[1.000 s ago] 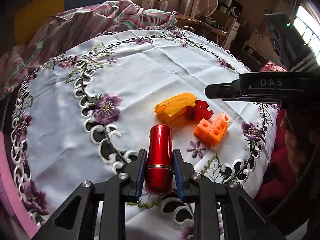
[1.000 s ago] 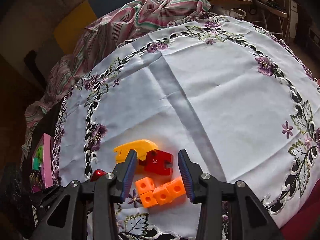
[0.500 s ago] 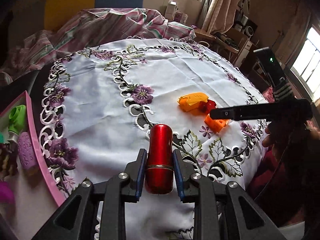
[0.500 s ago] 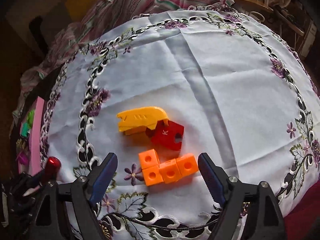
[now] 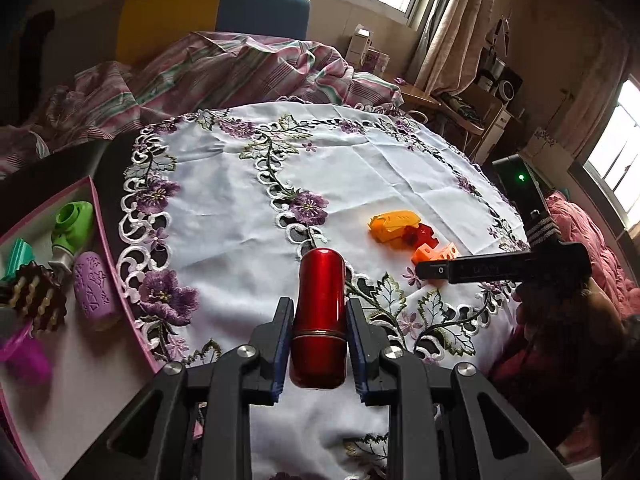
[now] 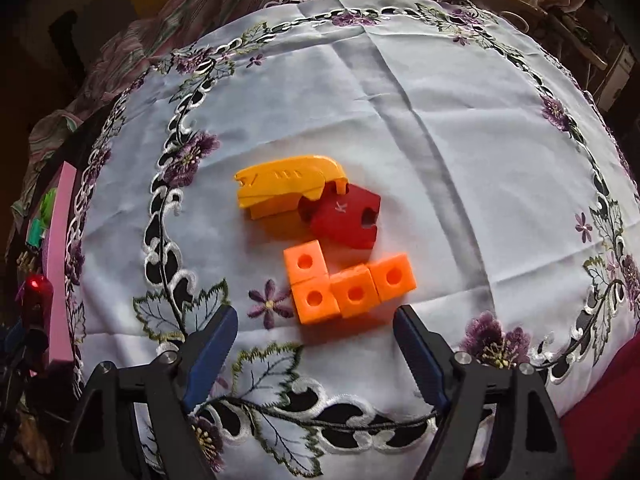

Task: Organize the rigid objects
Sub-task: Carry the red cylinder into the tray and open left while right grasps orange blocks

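Swung since a second ago toward pink tray [image 5: 105, 240]: left tongs [image 5: 320, 344] pinching red cylinder [image 5: 320, 316]. Right tongs [image 6: 316, 364], just spreading, empty above orange blocks [image 6: 348, 286] on worktop [image 6: 440, 128]. Best lowered squarely astride blocks.

table: embroidered tablecloth [image 6: 400, 128] | on it: yellow piece [image 6: 280, 188], red block [image 6: 344, 220], orange cubes [image 6: 344, 288]

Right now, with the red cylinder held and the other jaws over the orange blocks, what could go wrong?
1. The left gripper holds the smooth red cylinder only near its base; it might slip or tilt during transport.
2. The right gripper has just been opening, nothing between its jaws. The orange block piece is L-shaped, so it may twist when squeezed.
3. The red piece lies close behind and could be nudged.
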A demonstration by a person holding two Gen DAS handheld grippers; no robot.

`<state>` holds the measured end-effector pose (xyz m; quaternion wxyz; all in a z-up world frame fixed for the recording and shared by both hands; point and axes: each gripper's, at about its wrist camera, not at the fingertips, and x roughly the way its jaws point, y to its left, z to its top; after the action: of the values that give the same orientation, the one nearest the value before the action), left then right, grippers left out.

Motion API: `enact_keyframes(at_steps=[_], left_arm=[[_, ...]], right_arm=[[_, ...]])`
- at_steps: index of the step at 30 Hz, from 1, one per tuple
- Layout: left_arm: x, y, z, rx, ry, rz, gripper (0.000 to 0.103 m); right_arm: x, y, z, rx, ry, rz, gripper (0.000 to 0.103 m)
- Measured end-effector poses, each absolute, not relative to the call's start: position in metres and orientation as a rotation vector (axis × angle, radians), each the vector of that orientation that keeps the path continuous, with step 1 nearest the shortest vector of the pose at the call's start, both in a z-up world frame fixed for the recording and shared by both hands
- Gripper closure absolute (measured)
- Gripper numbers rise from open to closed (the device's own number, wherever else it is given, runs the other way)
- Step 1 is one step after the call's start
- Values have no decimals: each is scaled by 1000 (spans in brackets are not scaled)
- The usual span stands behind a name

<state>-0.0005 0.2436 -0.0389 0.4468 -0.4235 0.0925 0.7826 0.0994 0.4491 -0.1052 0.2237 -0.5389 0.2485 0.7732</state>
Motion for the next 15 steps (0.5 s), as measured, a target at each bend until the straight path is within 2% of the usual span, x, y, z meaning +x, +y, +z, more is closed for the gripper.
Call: enact_keyframes(at_steps=[2, 3, 4, 10, 15], left_arm=[[-1, 237, -39, -1052, 230, 1955, 77], [-2, 234, -38, -1056, 221, 1965, 77], [-3, 231, -38, -1058, 219, 1977, 77], [-9, 213, -32, -1062, 238, 2083, 77], [-14, 196, -26, -1053, 248, 2155, 77]], right_arm=[[94, 452, -109, -1474, 622, 2107, 32], [93, 452, -111, -1478, 591, 2096, 50], [91, 450, -111, -1483, 527, 2090, 59], [88, 435, -111, -1523, 386, 2132, 59], [89, 440, -111, -1516, 445, 2124, 59]])
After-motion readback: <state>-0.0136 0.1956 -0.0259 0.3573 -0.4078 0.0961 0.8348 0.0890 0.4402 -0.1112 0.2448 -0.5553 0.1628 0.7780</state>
